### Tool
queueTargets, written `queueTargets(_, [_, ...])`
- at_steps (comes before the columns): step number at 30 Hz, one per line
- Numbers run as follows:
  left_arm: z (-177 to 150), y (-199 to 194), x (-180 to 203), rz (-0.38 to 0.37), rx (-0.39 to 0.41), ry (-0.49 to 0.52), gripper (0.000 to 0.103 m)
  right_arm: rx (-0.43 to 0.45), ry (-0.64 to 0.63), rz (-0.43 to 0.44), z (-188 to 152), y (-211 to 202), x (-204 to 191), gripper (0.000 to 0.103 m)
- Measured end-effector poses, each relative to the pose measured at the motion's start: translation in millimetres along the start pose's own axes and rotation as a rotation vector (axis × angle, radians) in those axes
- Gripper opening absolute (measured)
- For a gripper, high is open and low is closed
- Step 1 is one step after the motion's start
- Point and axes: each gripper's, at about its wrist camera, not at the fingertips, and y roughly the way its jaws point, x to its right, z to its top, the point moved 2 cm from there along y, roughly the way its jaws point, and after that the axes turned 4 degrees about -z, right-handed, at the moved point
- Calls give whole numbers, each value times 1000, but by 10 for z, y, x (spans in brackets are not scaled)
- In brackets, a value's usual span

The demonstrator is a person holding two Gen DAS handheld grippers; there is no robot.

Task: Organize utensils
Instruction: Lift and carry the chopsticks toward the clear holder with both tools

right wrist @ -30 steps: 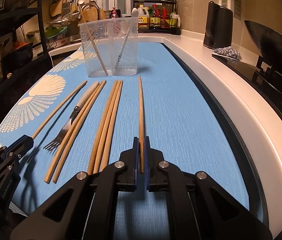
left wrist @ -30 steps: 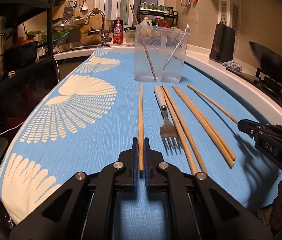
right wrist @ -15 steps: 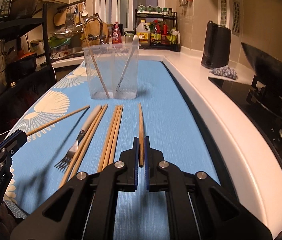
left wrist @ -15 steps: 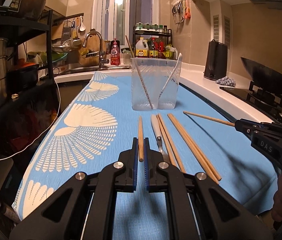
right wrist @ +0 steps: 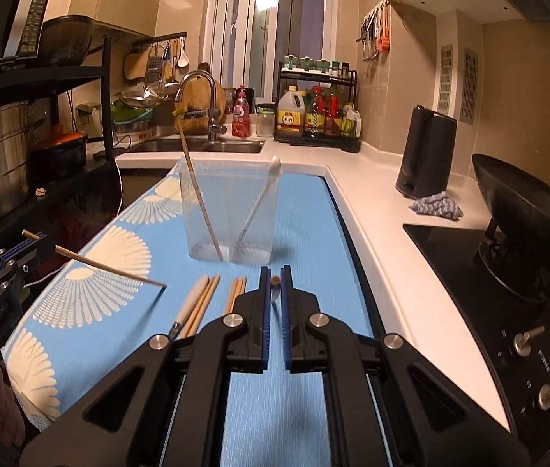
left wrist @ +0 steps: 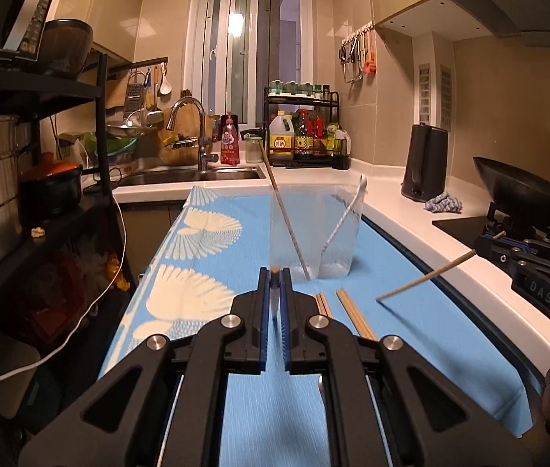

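Both grippers have risen off the blue mat since a second ago, each carrying one chopstick clear of the row.

From the left wrist, the left gripper (left wrist: 274, 272) has its jaws clenched on a chopstick (left wrist: 274, 270) seen end-on, only its tip showing between the blue pads. Ahead on the desk (left wrist: 403, 214) stands the clear container (left wrist: 316, 229), already holding one chopstick and a pale-handled utensil in what look like two sections. At the right edge the right gripper (left wrist: 483, 243) holds its own chopstick (left wrist: 425, 278), which slopes down toward the mat.

From the right wrist, the jaws are likewise clamped on a stick viewed end-on. The left gripper appears at the left, its stick angled down over the shell-patterned cloth. Remaining chopsticks (right wrist: 236, 294) and a fork (right wrist: 191, 305) lie just before the container.

To do this step well, I judge each stick should be tipped more upright and lowered into the chopstick section, one hand at a time so they do not cross.

Held sticks' lengths are hidden by foreshortening; the fork's tines are cut off behind the right gripper's body.
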Motion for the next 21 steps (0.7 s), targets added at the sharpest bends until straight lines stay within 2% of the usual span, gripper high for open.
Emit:
queueTargets(8, [574, 192, -197, -86, -74, -53, 5, -19, -4, 59, 512, 33, 69, 5])
queueTargets(15, [931, 355, -241, -133, -183, -85, 5, -48, -7, 104, 833, 84, 67, 5])
queueTargets(21, [1277, 427, -279, -160, -203, -107, 5, -40, -12, 139, 1165, 98, 5, 5])
